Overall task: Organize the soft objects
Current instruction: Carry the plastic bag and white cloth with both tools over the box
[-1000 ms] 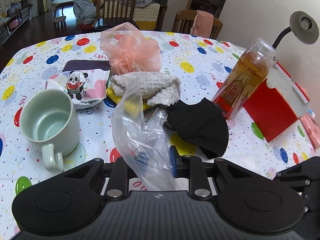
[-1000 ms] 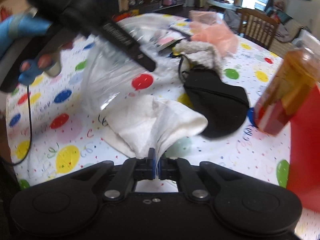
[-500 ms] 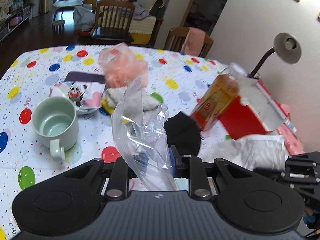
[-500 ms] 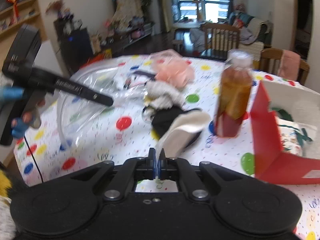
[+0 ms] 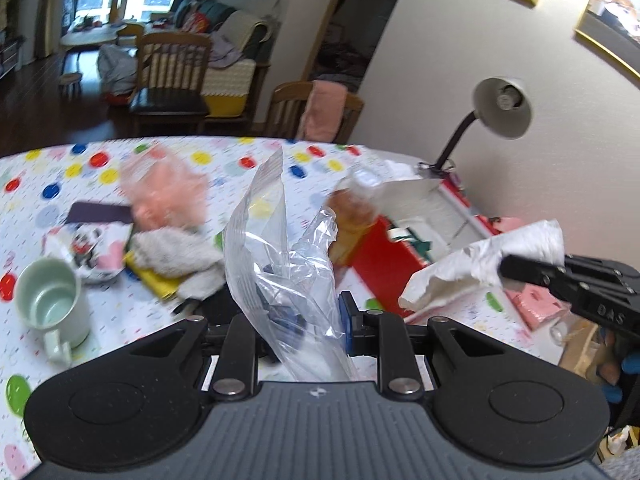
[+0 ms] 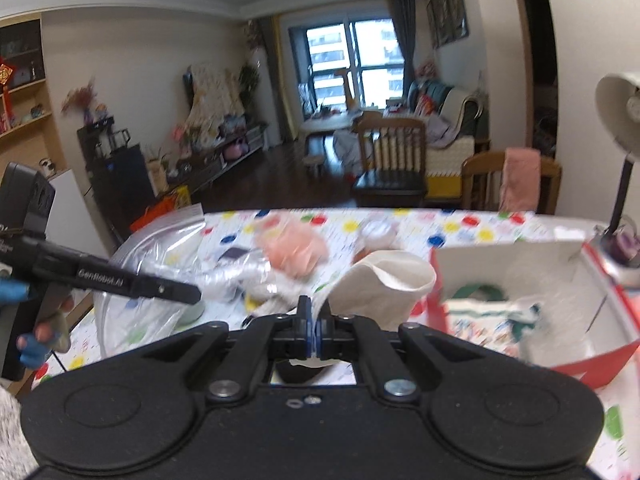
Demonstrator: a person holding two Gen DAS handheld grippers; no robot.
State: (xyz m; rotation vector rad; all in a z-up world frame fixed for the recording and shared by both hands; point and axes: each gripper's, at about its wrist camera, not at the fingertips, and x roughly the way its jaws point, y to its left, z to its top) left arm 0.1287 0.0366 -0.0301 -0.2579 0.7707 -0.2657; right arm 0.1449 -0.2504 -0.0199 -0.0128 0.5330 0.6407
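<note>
- White cloth (image 6: 384,280) — pinched at its lower edge by the right gripper (image 6: 315,334), jaws clamped tight on it; it stands up in a loose curl just left of the red box (image 6: 580,360); seen from the left wrist camera the same cloth (image 5: 480,256) is held up off the table, in front of the red box (image 5: 380,256)
- Clear plastic bag (image 5: 280,256) — grasped by the left gripper (image 5: 308,320), jaws closed partway on bunched film; bag rises upright, left of the red box; from the right wrist view the bag (image 6: 160,280) billows wide beside the left gripper's finger (image 6: 120,280)
- Amber bottle (image 5: 352,216) — upright, blurred, just left of the red box, partly behind the bag
- Grey fleecy cloth (image 5: 172,252) — heaped on the table, well left of the red box, lying over something yellow (image 5: 154,280)
- Pink mesh puff (image 5: 164,196) — behind the grey cloth, blurred
- Panda-print pouch (image 5: 96,252) — left of the grey cloth, touching it or nearly so, cannot tell
- Pale green mug (image 5: 52,304) — upright, farthest left of the red box, handle toward the camera
- Desk lamp (image 5: 500,108) — behind the red box, head angled down
- Balloon-print tablecloth (image 5: 48,184) under everything
</note>
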